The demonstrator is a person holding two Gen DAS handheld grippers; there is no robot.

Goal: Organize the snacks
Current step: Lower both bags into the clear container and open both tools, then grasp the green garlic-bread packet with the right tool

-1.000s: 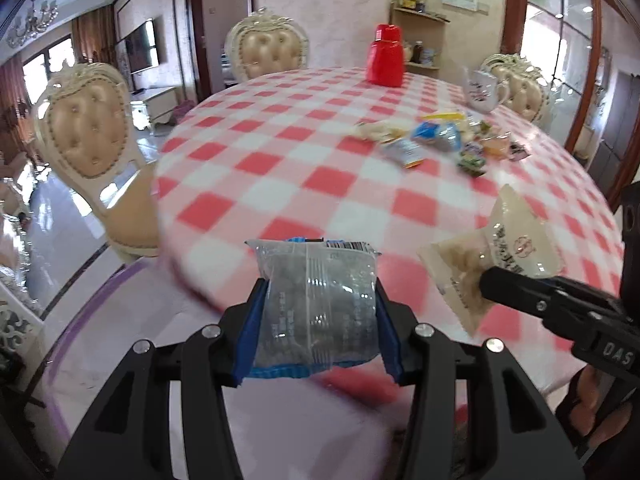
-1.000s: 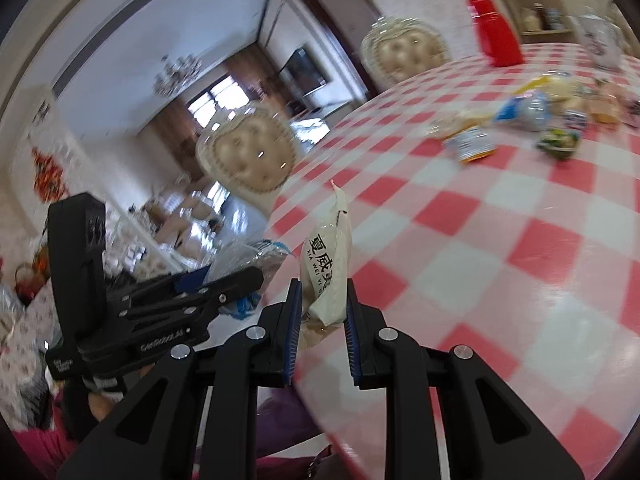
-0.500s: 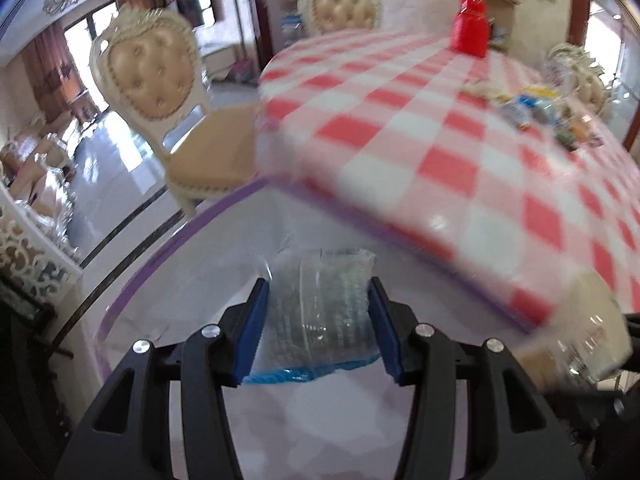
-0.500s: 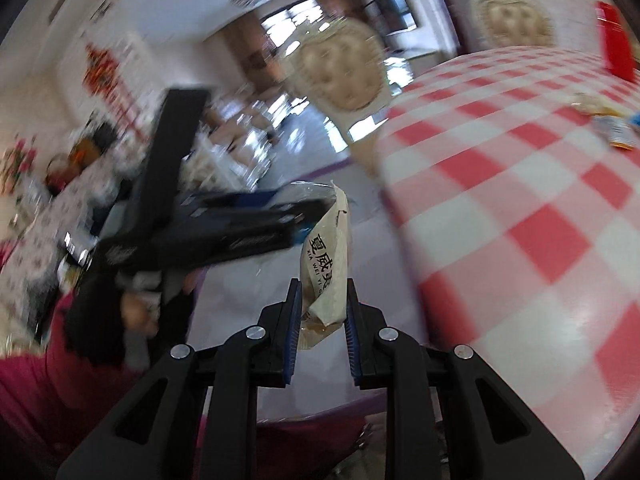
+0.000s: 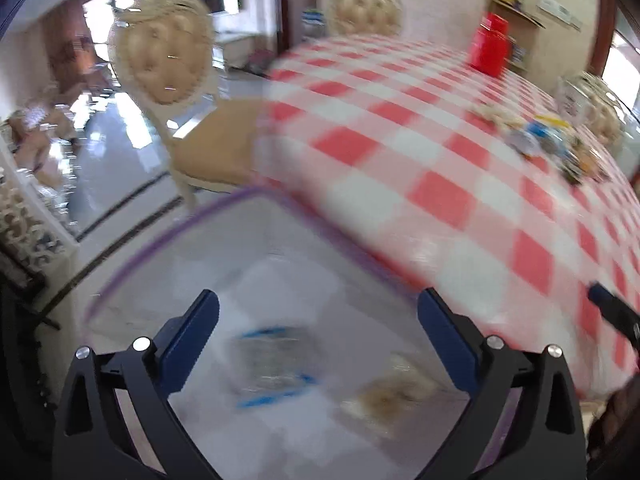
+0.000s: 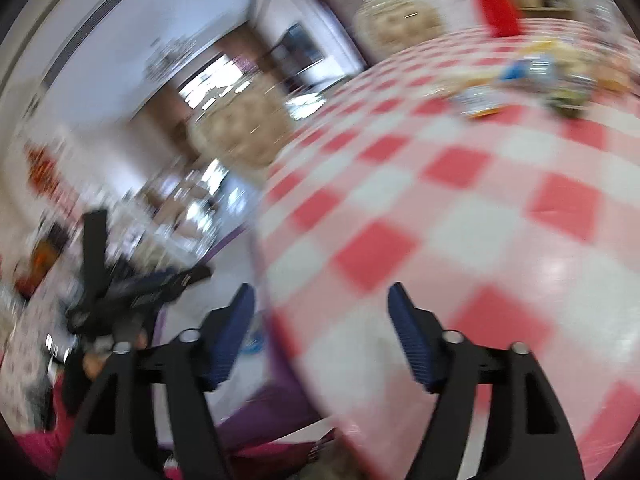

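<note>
Left gripper (image 5: 318, 332): jaws opening, wide apart, nothing between them; blue-edged snack packet (image 5: 272, 364) and beige snack packet (image 5: 390, 394) lie in the purple-rimmed clear bin (image 5: 168, 236) below. Right gripper (image 6: 320, 326): jaws opening, empty, over the tabletop (image 6: 480, 200) edge.

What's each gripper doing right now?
Left gripper: opening, empty; blue-edged clear snack packet lies below.
Right gripper: opening, empty.

2 snack packets (image 5: 276, 364) in bin (image 5: 168, 240), 2 chairs (image 5: 164, 64), 1 red jug (image 5: 489, 46).
</note>
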